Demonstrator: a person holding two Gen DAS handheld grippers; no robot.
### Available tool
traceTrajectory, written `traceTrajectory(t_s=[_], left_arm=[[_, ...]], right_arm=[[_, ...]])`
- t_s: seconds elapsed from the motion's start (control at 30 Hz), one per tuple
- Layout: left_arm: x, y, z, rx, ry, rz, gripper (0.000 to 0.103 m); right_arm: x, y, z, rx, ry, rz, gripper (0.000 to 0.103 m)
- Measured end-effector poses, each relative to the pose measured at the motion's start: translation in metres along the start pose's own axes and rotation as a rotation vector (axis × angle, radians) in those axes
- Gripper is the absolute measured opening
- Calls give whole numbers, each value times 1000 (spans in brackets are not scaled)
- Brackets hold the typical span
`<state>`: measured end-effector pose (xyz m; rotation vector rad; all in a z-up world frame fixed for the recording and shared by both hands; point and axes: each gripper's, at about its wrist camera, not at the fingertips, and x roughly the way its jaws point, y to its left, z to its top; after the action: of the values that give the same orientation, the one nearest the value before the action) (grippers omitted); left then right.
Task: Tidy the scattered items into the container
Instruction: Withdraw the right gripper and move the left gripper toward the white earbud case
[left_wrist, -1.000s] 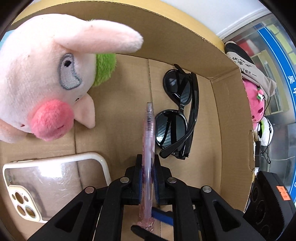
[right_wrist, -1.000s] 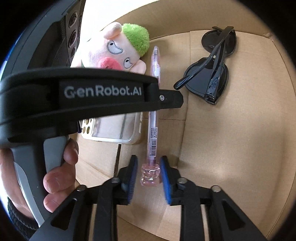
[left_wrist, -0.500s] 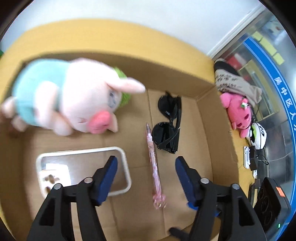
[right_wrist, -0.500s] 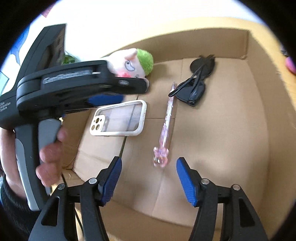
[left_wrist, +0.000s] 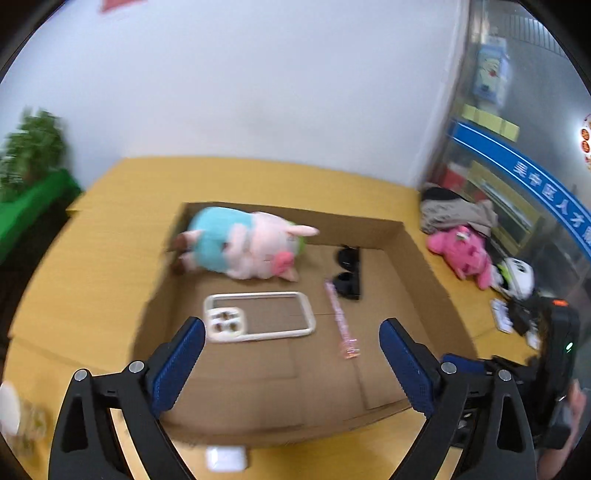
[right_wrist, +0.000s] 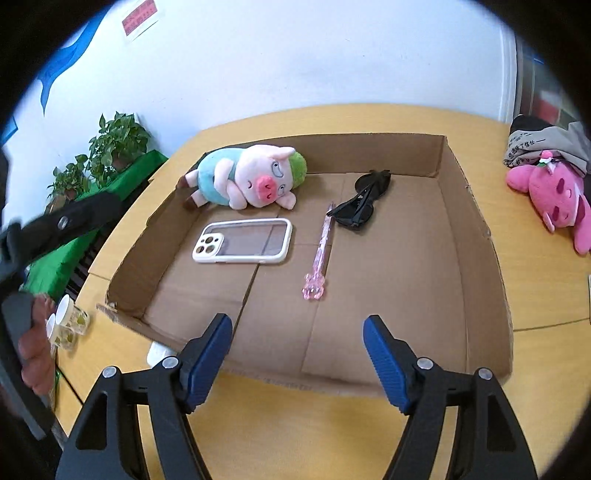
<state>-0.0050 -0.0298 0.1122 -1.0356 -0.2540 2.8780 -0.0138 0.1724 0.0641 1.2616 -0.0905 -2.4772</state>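
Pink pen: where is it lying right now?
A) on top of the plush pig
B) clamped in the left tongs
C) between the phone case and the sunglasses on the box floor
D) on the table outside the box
C: the pink pen lies loose on the cardboard box floor, with the phone case on one side and the sunglasses on the other.

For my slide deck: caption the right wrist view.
Right gripper, jaws opening and empty, above a cardboard box holding pig plush, phone case, pink pen, sunglasses.
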Motion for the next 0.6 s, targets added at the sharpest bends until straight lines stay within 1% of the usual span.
traceTrajectory(t_s=[0.07,0.27,0.5,0.6], left_arm=[[-9,1,-13,7,-8,13,98],[-19,-9,-44,44,20,17,97],[-26,-17,-53,50,12,-1,98],[-28,-19,-55,57,9,3,98]], right_arm=[[0,4,-6,-6,-5,-6,73],[-9,10,-20,-14,-13,-34,73],[-21,11,-26,-26,-35,-68,73],[-24,9,-28,-21,-39,-75,73]])
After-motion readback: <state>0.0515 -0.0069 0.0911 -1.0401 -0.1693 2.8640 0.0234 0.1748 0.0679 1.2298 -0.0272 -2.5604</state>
